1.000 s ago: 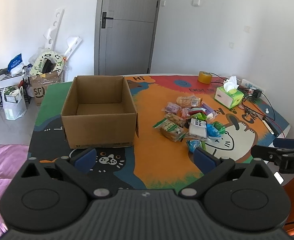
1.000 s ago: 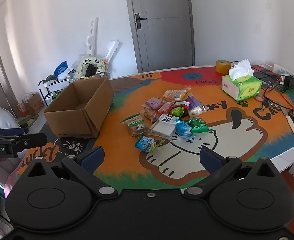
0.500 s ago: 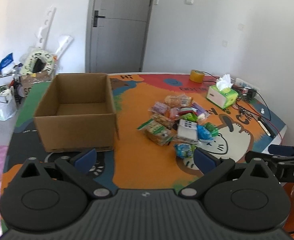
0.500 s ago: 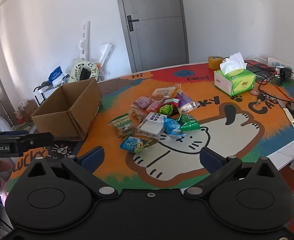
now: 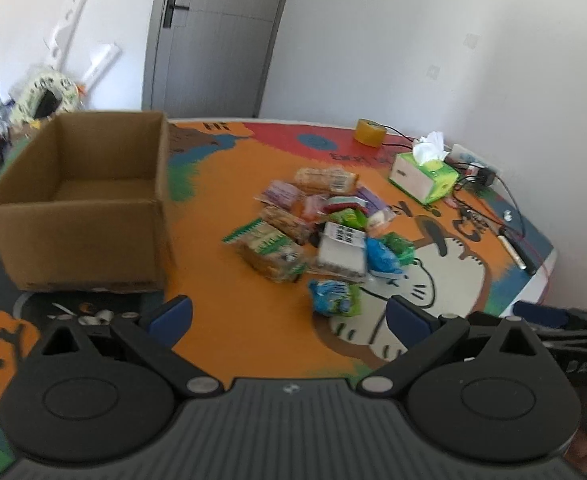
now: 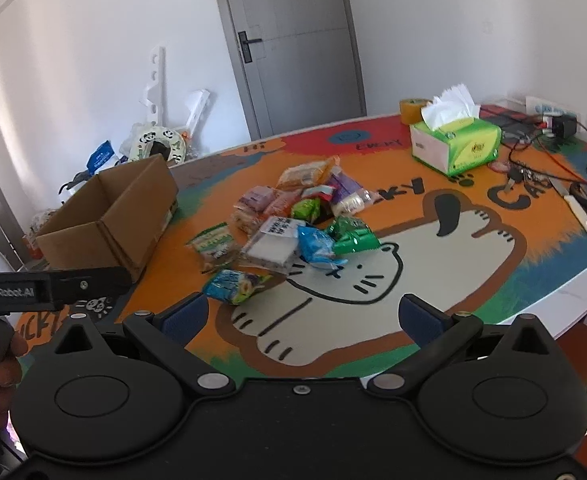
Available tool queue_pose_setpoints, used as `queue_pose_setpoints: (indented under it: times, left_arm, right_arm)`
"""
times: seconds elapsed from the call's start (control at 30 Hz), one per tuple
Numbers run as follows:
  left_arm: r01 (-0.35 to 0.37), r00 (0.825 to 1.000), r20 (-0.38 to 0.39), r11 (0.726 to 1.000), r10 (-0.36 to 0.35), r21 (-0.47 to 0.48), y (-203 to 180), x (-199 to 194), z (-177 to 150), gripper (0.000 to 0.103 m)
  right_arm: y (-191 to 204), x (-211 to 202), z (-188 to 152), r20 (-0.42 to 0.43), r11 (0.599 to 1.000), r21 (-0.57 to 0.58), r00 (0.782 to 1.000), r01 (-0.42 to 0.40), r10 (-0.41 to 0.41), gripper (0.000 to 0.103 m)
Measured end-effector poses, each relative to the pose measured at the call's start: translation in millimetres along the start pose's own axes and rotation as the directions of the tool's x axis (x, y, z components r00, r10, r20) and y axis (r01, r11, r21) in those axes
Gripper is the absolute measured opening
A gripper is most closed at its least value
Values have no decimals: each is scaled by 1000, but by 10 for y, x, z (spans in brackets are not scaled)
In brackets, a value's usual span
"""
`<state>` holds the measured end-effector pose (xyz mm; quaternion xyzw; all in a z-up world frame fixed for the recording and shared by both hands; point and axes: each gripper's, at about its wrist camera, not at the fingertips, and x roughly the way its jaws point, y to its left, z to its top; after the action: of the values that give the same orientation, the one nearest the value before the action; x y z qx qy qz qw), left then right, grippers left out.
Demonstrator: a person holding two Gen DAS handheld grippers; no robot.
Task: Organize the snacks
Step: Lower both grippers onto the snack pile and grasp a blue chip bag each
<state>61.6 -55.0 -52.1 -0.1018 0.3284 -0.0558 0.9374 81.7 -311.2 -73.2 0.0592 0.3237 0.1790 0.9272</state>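
A pile of several wrapped snacks (image 5: 325, 220) lies in the middle of the colourful table mat; it also shows in the right wrist view (image 6: 293, 216). An open, empty cardboard box (image 5: 81, 200) stands to the left of the pile, and shows in the right wrist view (image 6: 113, 216). A blue-green snack bag (image 5: 335, 297) lies nearest, just ahead of my left gripper (image 5: 289, 316), which is open and empty. The same bag (image 6: 235, 286) lies just ahead of my right gripper (image 6: 303, 314), also open and empty. Each gripper appears at the edge of the other's view.
A green tissue box (image 6: 455, 146) and a roll of tape (image 6: 413, 110) stand at the back right. Cables, keys and a knife (image 6: 585, 216) lie along the right edge. A door and clutter on the floor are behind the table.
Both grippers have moved forward and lower toward the snack pile, so the pile and the box look larger. The jaws stay open and nothing has been picked up.
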Motion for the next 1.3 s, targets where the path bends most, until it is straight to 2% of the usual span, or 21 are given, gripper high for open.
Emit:
queue_pose_setpoints:
  times: [0.3,0.53,0.67,0.73,0.83,0.9,1.03,1.1,1.13,1.17,1.23,1.3]
  left_arm:
    - [-30,999,-34,999,29,-15,-106,349,-61,102]
    - [-30,998,-54,1000,29,-8,-168,598,-72,102]
    - [-30,997,-71,999,31,10,-204,755,-83,101]
    - [-8,997,-77,1000,8,1,-205,817,-82,100]
    - [-4,997,-77,1000,3,-19,-211,899,-77,98]
    - [-13,997,-80,1000,12,-10,-232,954,-79,93]
    - [-4,997,-81,1000,2,-19,-235,1043,-85,86]
    - [-7,997,-73,1000,7,-5,-264,1077,-77,80]
    - [-5,998,-67,1000,4,-1,-272,1086,-73,72]
    - [-5,998,-63,1000,5,-1,-276,1098,-69,69]
    - [-2,998,-57,1000,1,-6,-276,1113,-60,53]
    - [10,998,-54,1000,-11,-18,-253,1114,-56,43]
  right_arm:
    - [-202,170,-35,29,999,12,999,39,-39,103]
    - [-292,365,-37,11,1000,4,1000,24,-24,102]
    - [-352,509,-35,-18,1000,15,999,28,-27,92]
    - [-379,572,-39,-29,1000,16,999,24,-24,87]
    - [-397,650,-36,-36,1000,10,999,-5,6,76]
    - [-393,683,-28,-29,1000,1,999,-21,21,68]
    - [-378,768,7,-36,999,-6,998,-48,48,64]
    - [-363,824,26,-39,998,-13,998,-59,58,57]
    - [-358,849,33,-39,998,-14,997,-61,61,56]
    - [-353,874,41,-39,998,-16,997,-63,63,55]
    - [-346,927,63,-41,998,-15,997,-66,65,55]
    - [-334,972,90,-39,997,-13,996,-75,75,55]
